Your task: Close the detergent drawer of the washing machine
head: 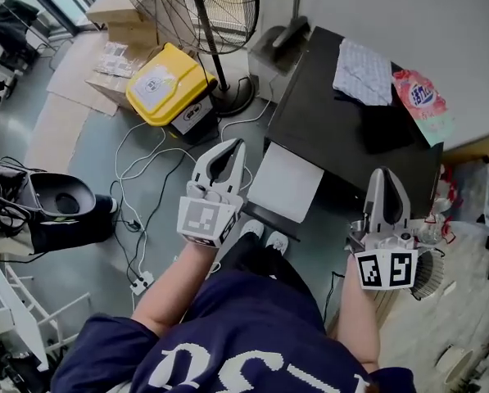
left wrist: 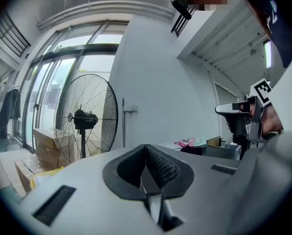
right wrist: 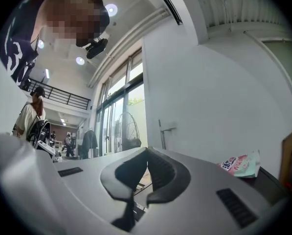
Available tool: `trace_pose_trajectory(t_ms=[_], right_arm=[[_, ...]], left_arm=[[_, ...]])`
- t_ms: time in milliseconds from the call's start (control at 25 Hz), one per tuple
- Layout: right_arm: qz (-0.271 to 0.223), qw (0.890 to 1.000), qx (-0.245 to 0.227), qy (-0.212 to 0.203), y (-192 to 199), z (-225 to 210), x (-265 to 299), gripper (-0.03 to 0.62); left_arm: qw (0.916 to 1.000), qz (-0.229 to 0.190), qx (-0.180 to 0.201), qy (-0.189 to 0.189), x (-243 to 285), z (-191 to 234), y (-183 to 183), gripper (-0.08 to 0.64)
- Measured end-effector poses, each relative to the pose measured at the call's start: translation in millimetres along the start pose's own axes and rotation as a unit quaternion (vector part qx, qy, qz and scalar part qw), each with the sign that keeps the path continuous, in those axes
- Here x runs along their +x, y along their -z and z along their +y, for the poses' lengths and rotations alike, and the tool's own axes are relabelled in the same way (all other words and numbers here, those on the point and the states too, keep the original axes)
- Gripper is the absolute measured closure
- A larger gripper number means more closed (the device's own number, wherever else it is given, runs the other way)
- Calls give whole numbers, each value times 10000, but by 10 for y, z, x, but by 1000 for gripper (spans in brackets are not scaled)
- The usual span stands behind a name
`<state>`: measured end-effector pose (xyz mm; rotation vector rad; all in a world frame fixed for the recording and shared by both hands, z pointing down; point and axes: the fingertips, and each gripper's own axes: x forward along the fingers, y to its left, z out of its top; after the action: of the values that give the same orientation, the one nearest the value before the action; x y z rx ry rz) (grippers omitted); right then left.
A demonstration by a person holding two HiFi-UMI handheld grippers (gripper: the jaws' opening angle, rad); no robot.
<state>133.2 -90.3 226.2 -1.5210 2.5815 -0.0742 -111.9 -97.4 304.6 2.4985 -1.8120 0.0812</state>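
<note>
Both grippers are pressed shut on nothing. The left gripper (head: 232,147) hangs over the floor, and the right gripper (head: 385,177) is by the washer's (head: 318,129) front. The drawer (head: 285,183) (the white slab, as far as I can tell) juts from that front, between the two grippers and apart from both.

No words could be read for sure. Big white letters stood on the person's dark blue shirt (head: 252,346), upside down and cut off. The pink bag (head: 420,97) had blue print and the yellow box (head: 183,68) had a white label (head: 156,82), all too small to read. Black-and-white square markers sat on the left gripper (head: 234,146) and the right gripper (head: 383,174).
</note>
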Motion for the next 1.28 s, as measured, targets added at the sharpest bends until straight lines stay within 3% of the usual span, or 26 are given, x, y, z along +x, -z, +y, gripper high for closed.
trace_pose_trajectory(t_ms=[240,560,920,1280], right_arm=[[185,9990,-23,408,198,-38,15,575],[495,9968,29,633,538,-52,-95,575],[999,9931,132,605,1050,-17,-280,575],[1580,9870,231,200,1532,78,-559,575]], left_arm=[[9987,134,-65,482,174,66,152,540],[9957,331,-164,849,214,38,424,540],[9931,537,-125,1040,131,-21,668,540],[9884,814,-92,1280,-123,-82,975,540]])
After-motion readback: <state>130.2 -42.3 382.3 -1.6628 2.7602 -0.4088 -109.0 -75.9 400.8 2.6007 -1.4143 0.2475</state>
